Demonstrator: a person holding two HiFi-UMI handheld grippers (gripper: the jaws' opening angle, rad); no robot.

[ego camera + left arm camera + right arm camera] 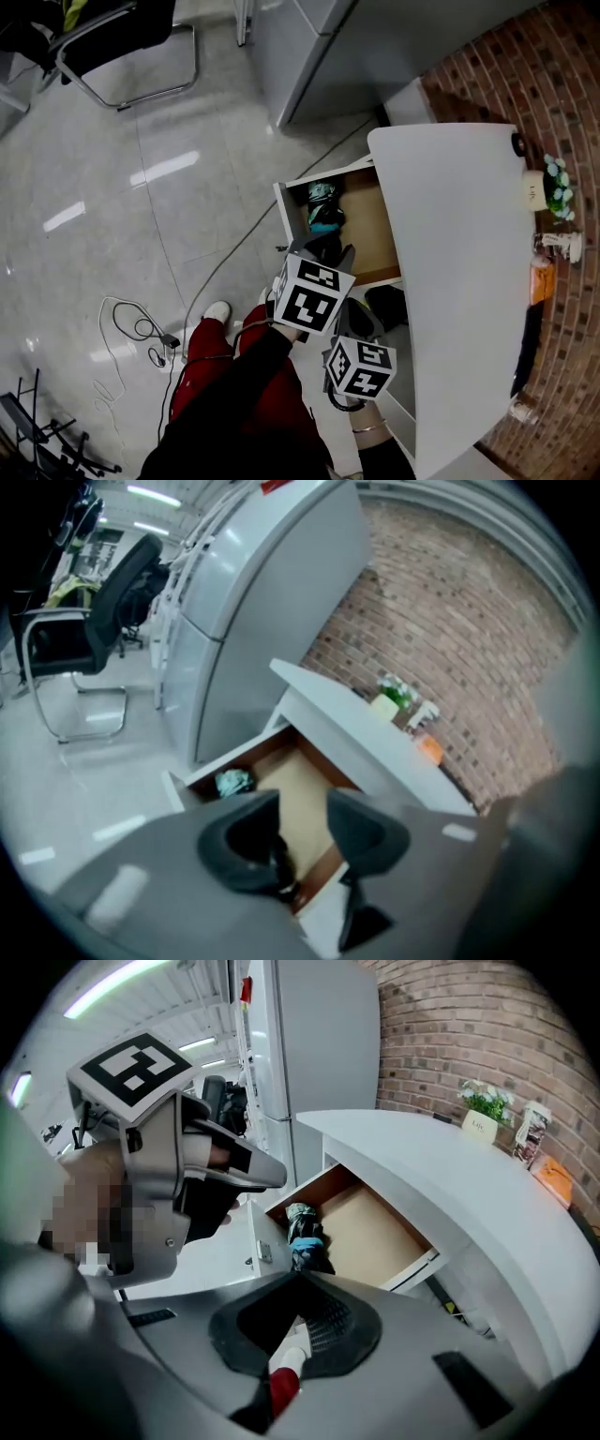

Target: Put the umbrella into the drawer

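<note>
The folded umbrella point(323, 212), teal and black, lies at the front of the open wooden drawer point(380, 230) under the white desk. The left gripper view shows its teal end point(232, 782), and the right gripper view shows the umbrella point(305, 1234) against the drawer's front panel point(251, 1241). My left gripper point(330, 253) hovers above the drawer's near edge. Its jaws stand apart in its own view point(302, 810), with only the drawer floor showing between them. My right gripper point(364, 317) hangs lower and nearer to me. Its pads meet at the tips point(300, 1281) with nothing in them.
The white desk top point(459, 281) carries a potted plant point(544, 187) and small items along the brick wall. A grey cabinet point(309, 47) and a black chair point(122, 37) stand beyond. A cable point(141, 328) lies on the tiled floor. A black item point(386, 302) sits below the drawer.
</note>
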